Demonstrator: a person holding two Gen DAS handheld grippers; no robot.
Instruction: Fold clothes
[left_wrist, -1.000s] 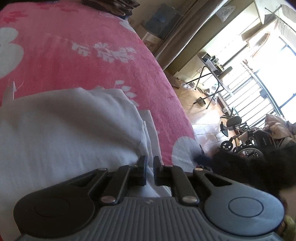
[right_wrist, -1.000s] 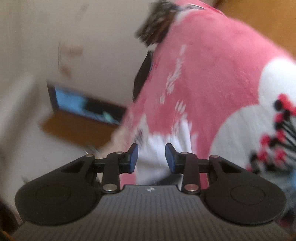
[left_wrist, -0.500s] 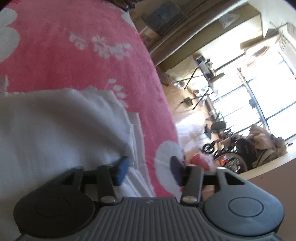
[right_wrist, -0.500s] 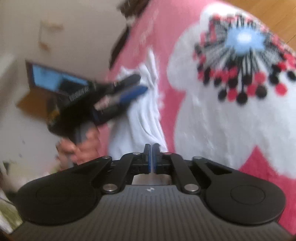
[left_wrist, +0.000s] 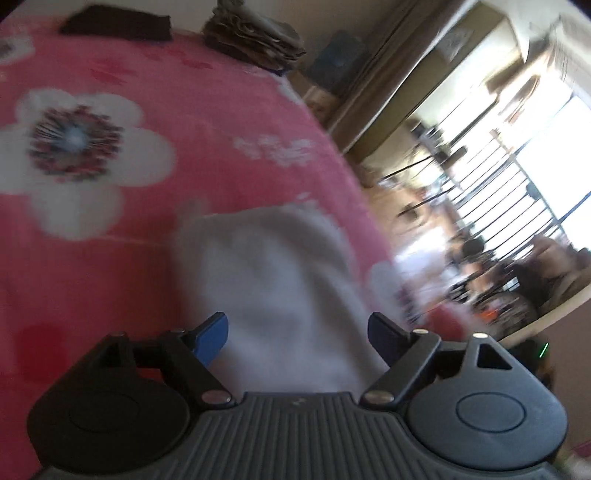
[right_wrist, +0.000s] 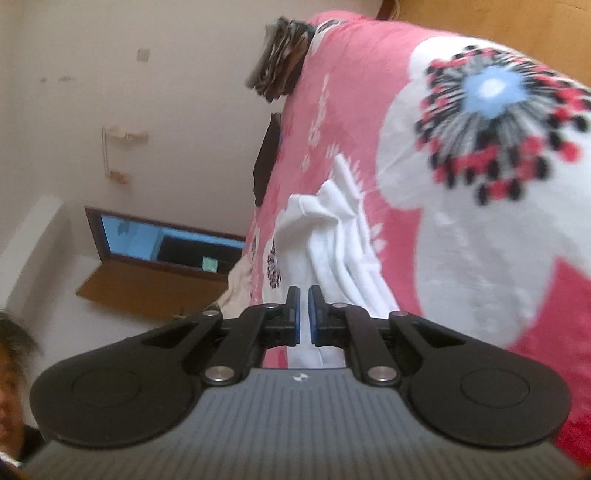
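Lying bunched on the pink flowered blanket (left_wrist: 229, 177), the white garment (left_wrist: 280, 295): blurred to a pale mound in the left wrist view, sharper in the right wrist view as a rumpled, creased strip (right_wrist: 332, 236) running away from the camera. Hanging over that mound, the left gripper (left_wrist: 297, 330), jaws having just been opening and now standing wide, blue pads well apart, nothing pressed between them, cloth only showing behind the gap. Pinching a fold of the garment at its near end, the right gripper (right_wrist: 303, 314), pads nearly together with a thin sliver of white cloth between them. Showing only from the left wrist: beyond the garment, a dark folded item (left_wrist: 118, 24) and a stack of brownish folded clothes (left_wrist: 255, 33) at the blanket's far edge, and to the right of the garment a bright barred window (left_wrist: 517, 173) with smeared clutter below it. Showing only from the right wrist: left of the garment a pale wall (right_wrist: 147, 92), a wood-framed opening (right_wrist: 162, 240) with blue inside, and part of a person's head (right_wrist: 11, 362) cut off at the frame's lower left; right of the garment a large white flower print (right_wrist: 491, 129) with a blue centre. Hard making out anything fine in the left wrist view, everything being motion-blurred. Hiding the garment's nearest edge in both views, the gripper bodies.
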